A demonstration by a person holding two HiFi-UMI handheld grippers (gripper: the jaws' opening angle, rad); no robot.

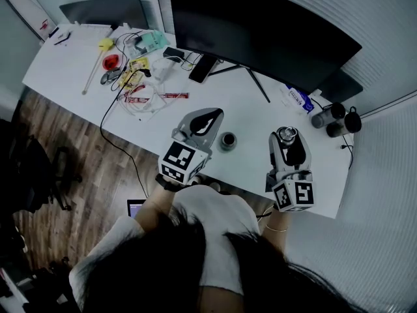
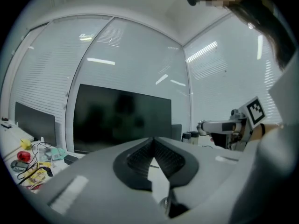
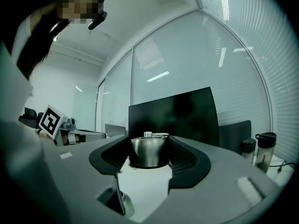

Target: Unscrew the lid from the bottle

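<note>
In the head view a steel bottle point(image 1: 286, 133) stands upright at the right of the white table point(image 1: 254, 113), its mouth uncovered. My right gripper point(image 1: 287, 139) is shut on it. The right gripper view shows the same bottle point(image 3: 148, 152) clamped between the dark pads point(image 3: 187, 160) of the right gripper point(image 3: 148, 158). A small dark round lid point(image 1: 227, 140) lies on the table between the two grippers, just right of my left gripper point(image 1: 215, 115). In the left gripper view that left gripper point(image 2: 153, 140) is shut, tips touching, with nothing between them.
A large black monitor point(image 1: 260, 25) spans the back of the table on a thin-legged stand. Two dark cups point(image 1: 329, 115) stand at the back right. Cables, tools and a phone point(image 1: 201, 68) clutter the back left. The table's near edge runs right in front of the person.
</note>
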